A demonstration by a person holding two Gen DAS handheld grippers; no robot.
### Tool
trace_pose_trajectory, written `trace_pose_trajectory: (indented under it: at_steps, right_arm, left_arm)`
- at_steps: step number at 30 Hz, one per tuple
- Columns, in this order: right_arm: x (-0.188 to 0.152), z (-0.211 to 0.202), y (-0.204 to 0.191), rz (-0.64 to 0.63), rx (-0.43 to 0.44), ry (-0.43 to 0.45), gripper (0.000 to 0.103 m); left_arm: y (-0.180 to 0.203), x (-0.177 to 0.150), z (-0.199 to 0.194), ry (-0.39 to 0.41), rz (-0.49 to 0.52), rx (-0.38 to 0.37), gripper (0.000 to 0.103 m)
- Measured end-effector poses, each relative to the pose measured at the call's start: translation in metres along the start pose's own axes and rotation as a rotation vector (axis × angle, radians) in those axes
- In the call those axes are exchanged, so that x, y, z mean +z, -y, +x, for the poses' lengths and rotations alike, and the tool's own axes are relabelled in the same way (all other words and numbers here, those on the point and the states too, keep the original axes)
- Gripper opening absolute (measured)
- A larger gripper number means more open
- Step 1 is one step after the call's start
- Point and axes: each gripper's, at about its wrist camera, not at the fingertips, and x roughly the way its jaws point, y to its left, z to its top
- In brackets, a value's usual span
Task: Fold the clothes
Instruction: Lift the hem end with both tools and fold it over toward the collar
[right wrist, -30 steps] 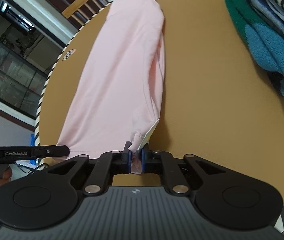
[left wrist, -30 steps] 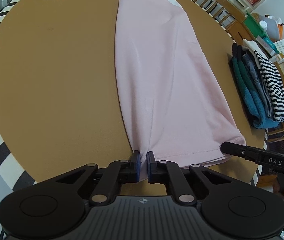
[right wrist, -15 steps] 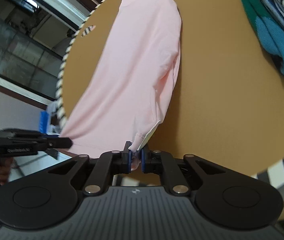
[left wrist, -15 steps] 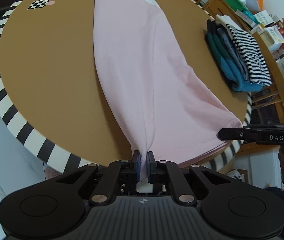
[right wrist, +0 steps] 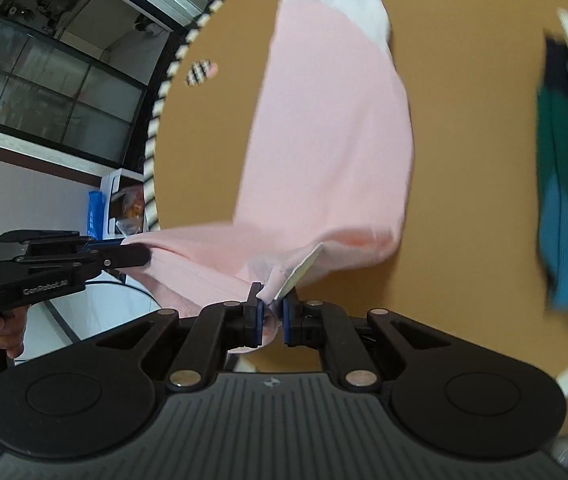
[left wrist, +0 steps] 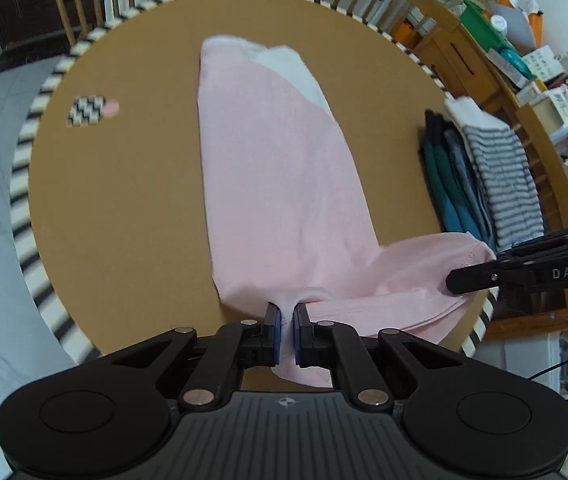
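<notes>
Round brown table (left wrist: 132, 208), striped rim. Pink shirt (left wrist: 284, 184) lies lengthwise, hem end lifted. Left gripper (left wrist: 287, 330) and right gripper (right wrist: 270, 316) each pinch a hem corner. Judgement: carry both corners level toward the collar, keeping the hem taut and edges aligned.

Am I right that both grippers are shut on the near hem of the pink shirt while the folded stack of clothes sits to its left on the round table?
Not quite: the folded stack sits to the right of the pink shirt, as the left wrist view shows. Both the left gripper and right gripper are indeed shut on its near hem.
</notes>
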Motion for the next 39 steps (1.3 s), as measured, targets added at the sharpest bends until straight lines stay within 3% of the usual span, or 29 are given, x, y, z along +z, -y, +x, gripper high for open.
trace_pose_trajectory:
  at_steps: [8,16,20,23,26,27,29,31,34,35,37,39]
  right_arm:
    - [0.130,0.004,0.011,0.061,-0.072,0.050,0.009]
    - [0.242,0.074,0.063,0.196,-0.125,0.068,0.009]
    - [0.283,0.099,0.081,0.247,-0.131,0.058,0.009]
    - [0.308,0.124,0.097,0.304,-0.141,0.038,0.011]
    - [0.321,0.143,0.115,0.373,-0.142,0.023,0.020]
    - [0.323,0.145,0.120,0.389,-0.139,0.022,0.028]
    - [0.327,0.145,0.125,0.404,-0.129,0.057,0.033]
    - [0.329,0.141,0.129,0.412,-0.094,0.119,0.033]
    - [0.321,0.126,0.118,0.244,-0.163,0.304,0.033]
    - [0.314,0.124,0.111,0.132,-0.183,0.350,0.033]
    - [0.292,0.130,0.099,-0.088,-0.206,0.381,0.033]
    - [0.269,0.146,0.094,-0.228,-0.233,0.364,0.033]
  left_arm:
    - [-0.038,0.135,0.065,-0.020,-0.038,0.030,0.006]
    - [-0.077,0.271,0.132,-0.041,-0.077,0.060,0.006]
    - [-0.095,0.305,0.162,-0.061,-0.095,0.047,0.007]
    - [-0.111,0.324,0.191,-0.088,-0.135,0.039,0.007]
    - [-0.121,0.335,0.215,-0.112,-0.151,0.043,0.009]
    - [-0.123,0.337,0.220,-0.111,-0.155,0.048,0.010]
    - [-0.128,0.339,0.216,-0.053,-0.157,0.059,0.022]
    - [-0.133,0.342,0.208,0.038,-0.145,0.080,0.027]
    - [-0.137,0.332,0.185,0.255,-0.065,0.147,0.027]
    - [-0.137,0.324,0.179,0.306,-0.028,0.156,0.029]
    - [-0.137,0.301,0.174,0.358,0.057,0.135,0.030]
    - [-0.134,0.278,0.180,0.368,0.134,0.119,0.031]
